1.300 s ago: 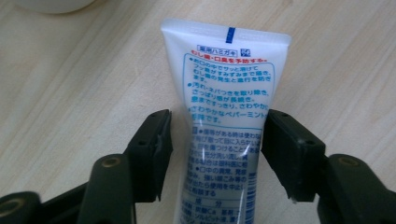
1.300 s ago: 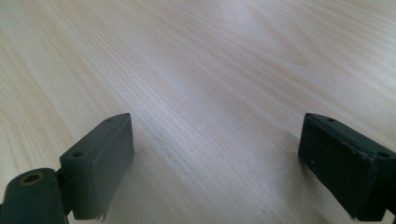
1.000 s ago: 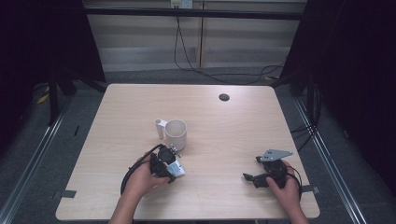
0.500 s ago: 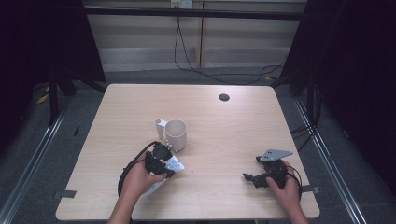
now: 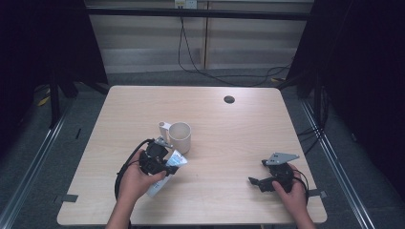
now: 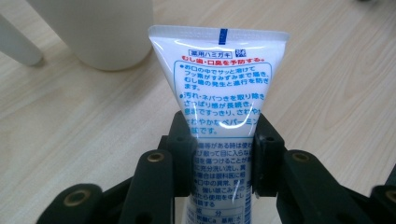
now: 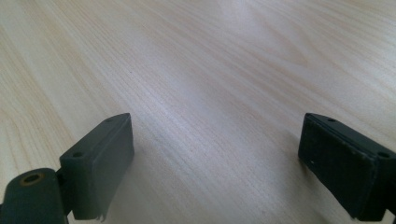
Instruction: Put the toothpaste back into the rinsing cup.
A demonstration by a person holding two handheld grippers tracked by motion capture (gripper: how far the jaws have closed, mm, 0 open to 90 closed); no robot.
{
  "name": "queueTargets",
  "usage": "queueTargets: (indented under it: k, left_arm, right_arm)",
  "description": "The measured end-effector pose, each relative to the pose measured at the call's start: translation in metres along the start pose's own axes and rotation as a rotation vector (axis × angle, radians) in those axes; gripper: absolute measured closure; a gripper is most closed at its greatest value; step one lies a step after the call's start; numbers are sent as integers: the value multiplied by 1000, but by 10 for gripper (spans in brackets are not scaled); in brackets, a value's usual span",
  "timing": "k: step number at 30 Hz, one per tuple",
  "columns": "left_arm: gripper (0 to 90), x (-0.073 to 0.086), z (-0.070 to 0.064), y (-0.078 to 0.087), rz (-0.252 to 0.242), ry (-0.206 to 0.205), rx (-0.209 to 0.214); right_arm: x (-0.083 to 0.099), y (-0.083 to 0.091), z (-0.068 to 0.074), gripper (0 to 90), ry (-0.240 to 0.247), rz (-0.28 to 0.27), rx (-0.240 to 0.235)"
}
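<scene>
A white toothpaste tube (image 6: 223, 88) with blue and red print is clamped between the jaws of my left gripper (image 6: 223, 154), its flat crimped end pointing toward a cream mug (image 6: 95, 28). From above, the left gripper (image 5: 160, 160) sits just in front of the mug (image 5: 180, 137), with the tube (image 5: 167, 171) slanting down through it above the table. My right gripper (image 5: 260, 181) rests low at the table's front right, its jaws wide apart over bare wood (image 7: 215, 116) with nothing between them.
The wooden table (image 5: 239, 124) has a dark round grommet (image 5: 229, 99) near its far edge. A white handle-like piece (image 5: 164, 128) stands beside the mug. Cables hang behind the table, and dark floor surrounds it.
My left gripper has drawn back from the mug toward the front edge, carrying the tube with it. The right gripper has stayed where it was.
</scene>
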State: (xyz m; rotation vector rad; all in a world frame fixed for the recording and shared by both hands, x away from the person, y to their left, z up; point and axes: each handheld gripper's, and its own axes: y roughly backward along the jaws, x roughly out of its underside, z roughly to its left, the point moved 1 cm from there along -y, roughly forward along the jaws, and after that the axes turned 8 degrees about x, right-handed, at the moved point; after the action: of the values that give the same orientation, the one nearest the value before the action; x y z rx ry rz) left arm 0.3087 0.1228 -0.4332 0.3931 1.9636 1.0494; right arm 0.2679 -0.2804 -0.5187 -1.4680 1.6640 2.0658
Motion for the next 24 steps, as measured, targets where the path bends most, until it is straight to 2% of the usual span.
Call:
queueTargets:
  k: [3,10,17,22,24]
  left_arm:
    - [669,0,1,5,-53,4,5]
    - [669,-1,2,12,-114,10,-8]
    - [667,-4,1,21,-191,15,24]
    - [666,-4,2,25,-220,14,13]
    - [665,-4,3,27,-255,20,1]
  right_arm:
    - [0,0,0,102,0,0,0]
    - [0,0,0,102,0,0,0]
    - [0,0,0,102,0,0,0]
    - [0,0,0,102,0,0,0]
    - [0,0,0,102,-1,1,0]
